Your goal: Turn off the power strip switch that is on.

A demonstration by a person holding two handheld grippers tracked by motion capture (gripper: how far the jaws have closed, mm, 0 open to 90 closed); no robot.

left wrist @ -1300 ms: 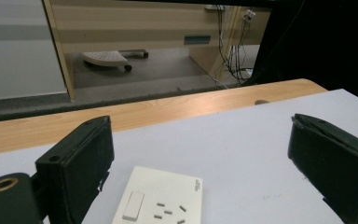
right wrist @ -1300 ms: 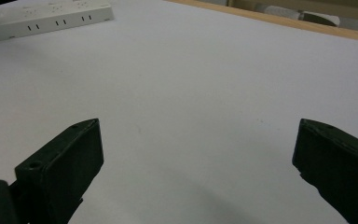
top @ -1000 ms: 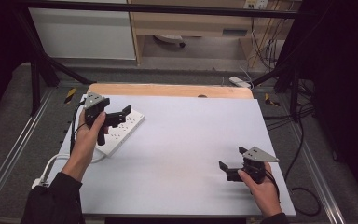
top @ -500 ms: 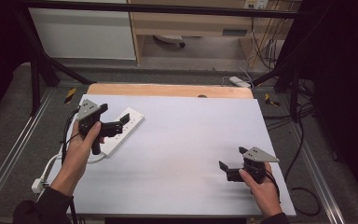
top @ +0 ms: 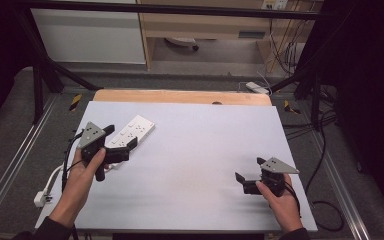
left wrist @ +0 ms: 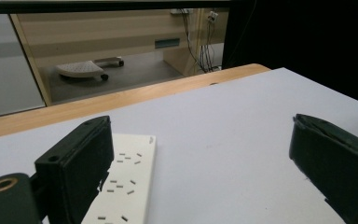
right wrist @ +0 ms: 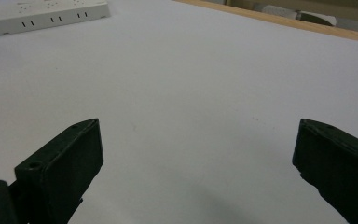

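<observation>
A white power strip [top: 132,131] lies at the left rear of the white table top [top: 195,150]. My left gripper [top: 121,136] hovers at its near end, held in a hand, jaws open and empty. In the left gripper view the power strip [left wrist: 128,179] sits beside and partly behind the left jaw, and the left gripper [left wrist: 200,140] has bare table in its gap. My right gripper [top: 249,169] rests low at the front right, open and empty. In the right gripper view, the right gripper [right wrist: 196,140] points across the table toward the power strip [right wrist: 42,16] far off.
The strip's white cord runs off the table's left edge to a plug [top: 42,198] on the floor. A wooden edge [top: 180,96] borders the back of the table. Metal rails [top: 10,165] flank both sides. Cables [top: 325,210] trail on the floor at right.
My left gripper has drawn back toward the person, from above the power strip to its near end. The right gripper has stayed put.
</observation>
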